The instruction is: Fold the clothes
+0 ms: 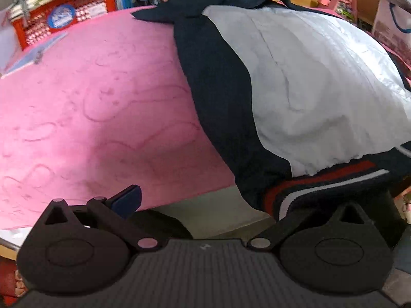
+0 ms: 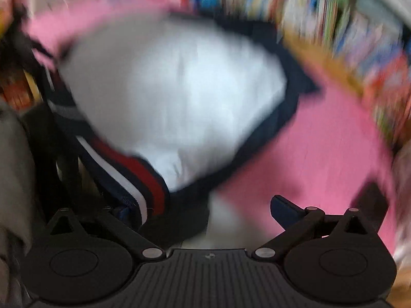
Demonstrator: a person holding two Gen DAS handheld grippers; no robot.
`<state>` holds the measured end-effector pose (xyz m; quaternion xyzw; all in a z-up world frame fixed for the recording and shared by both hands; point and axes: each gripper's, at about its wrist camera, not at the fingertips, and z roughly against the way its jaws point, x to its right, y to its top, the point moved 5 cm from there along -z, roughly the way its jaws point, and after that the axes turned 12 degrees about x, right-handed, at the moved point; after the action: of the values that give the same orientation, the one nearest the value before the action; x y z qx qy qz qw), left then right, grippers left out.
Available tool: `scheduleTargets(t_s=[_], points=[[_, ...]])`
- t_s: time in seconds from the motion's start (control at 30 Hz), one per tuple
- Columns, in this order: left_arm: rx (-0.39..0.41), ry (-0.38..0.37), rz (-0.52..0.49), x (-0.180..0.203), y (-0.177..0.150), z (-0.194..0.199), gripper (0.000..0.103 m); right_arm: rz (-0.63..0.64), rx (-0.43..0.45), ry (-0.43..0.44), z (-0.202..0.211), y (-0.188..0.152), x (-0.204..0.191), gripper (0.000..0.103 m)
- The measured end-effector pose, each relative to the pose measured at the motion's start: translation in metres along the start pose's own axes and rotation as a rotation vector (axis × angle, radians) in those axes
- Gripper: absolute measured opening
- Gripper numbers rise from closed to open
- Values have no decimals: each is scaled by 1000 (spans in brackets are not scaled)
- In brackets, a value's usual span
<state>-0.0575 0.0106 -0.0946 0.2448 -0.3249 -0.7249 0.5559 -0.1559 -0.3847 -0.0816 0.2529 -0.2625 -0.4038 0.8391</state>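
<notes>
Jacket (image 1: 218, 97) lies lining-up on pink blanket (image 1: 90, 102); left gripper (image 1: 205, 202) and right gripper (image 2: 205, 205) spread wide, empty

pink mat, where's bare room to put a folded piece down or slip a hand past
Bare pink mat lies left of the jacket in the left wrist view, back to the red crate. In the right wrist view, a second bare patch runs from the jacket's right edge to the bookshelf. The middle is crowded: the jacket's white lining fills it, and the striped hem hangs over the near edge.
</notes>
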Motion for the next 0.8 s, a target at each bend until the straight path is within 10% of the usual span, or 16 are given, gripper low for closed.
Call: scheduleTargets(t_s=[0.33, 0.57, 0.8], points=[[6, 25, -106, 14, 2, 0, 103, -227, 183, -82, -41, 1, 4, 103], [-11, 19, -81, 9, -1, -1, 103, 159, 163, -172, -83, -36, -17, 103], [-13, 1, -156, 19, -1, 0, 103, 59, 339, 101, -11, -37, -4, 103]])
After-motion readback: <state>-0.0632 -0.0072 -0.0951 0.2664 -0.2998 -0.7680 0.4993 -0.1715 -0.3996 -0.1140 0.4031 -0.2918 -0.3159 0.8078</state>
